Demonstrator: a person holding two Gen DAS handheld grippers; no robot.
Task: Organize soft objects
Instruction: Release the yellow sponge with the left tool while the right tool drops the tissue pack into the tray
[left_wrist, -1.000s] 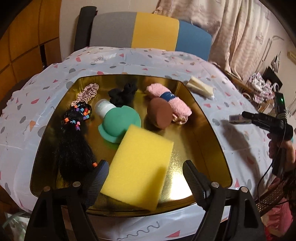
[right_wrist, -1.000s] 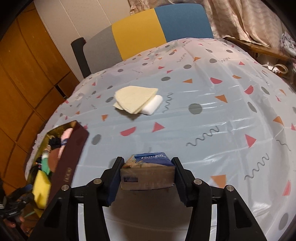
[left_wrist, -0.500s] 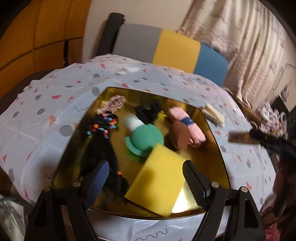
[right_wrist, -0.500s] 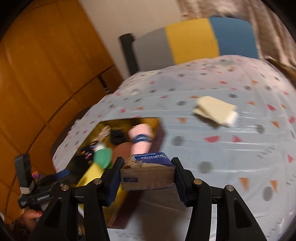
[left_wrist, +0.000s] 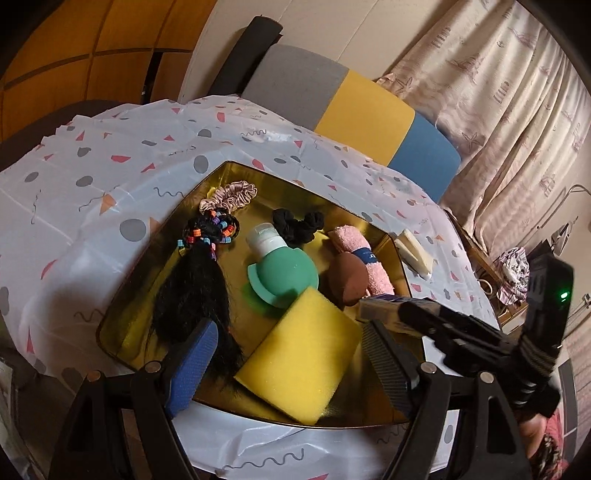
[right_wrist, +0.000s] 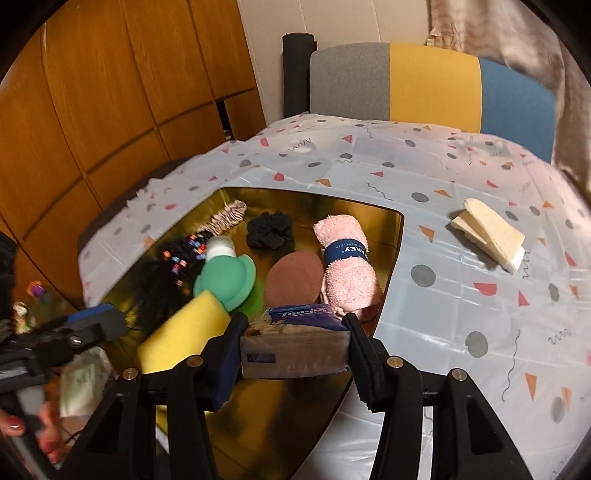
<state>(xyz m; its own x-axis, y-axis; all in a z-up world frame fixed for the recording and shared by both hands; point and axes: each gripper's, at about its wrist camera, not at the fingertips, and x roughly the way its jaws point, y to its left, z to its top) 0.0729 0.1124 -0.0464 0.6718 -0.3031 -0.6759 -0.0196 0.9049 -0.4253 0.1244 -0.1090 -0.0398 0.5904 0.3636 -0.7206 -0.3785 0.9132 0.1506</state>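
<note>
My right hand-held gripper (right_wrist: 293, 345) is clamped on the tissue pack (right_wrist: 295, 339), held above the near end of the gold tray (right_wrist: 391, 258), not yet set down. My left hand-held gripper (left_wrist: 288, 354) is spread apart with nothing in it, at the tray's near edge over the yellow sponge (left_wrist: 303, 354).

Risks, my guess:
- Free tray floor looks tight. The only bare patch is the near corner, beside the sponge. A drop further in lands the pack on the pink towel roll (right_wrist: 347, 266) or the brown pad (right_wrist: 293, 275) and it may slide or tip.
- Pack is soft and squashed between the jaws; on release it could spring and hop toward the rim.
- Both grippers are crowded at the tray's near end; a swing of the right one could hit the left finger or nudge the sponge, which already overhangs the rim.

Around the tray:
- Inside: green bottle (left_wrist: 280, 271) middle, black hairpiece with beads (left_wrist: 195, 284) along the left side, pink scrunchie (left_wrist: 229, 194) and black scrunchie (left_wrist: 297, 223) at the far end.
- Outside: cream sponge stack (right_wrist: 487, 234) on the bench cloth (right_wrist: 461, 295) well to the right of the tray, likely still to collect.
- Beyond the tray, a grey-yellow-blue chair (right_wrist: 432, 85).

In the way: the sponge and towel roll flank the drop spot; the left gripper sits close beside it.
</note>
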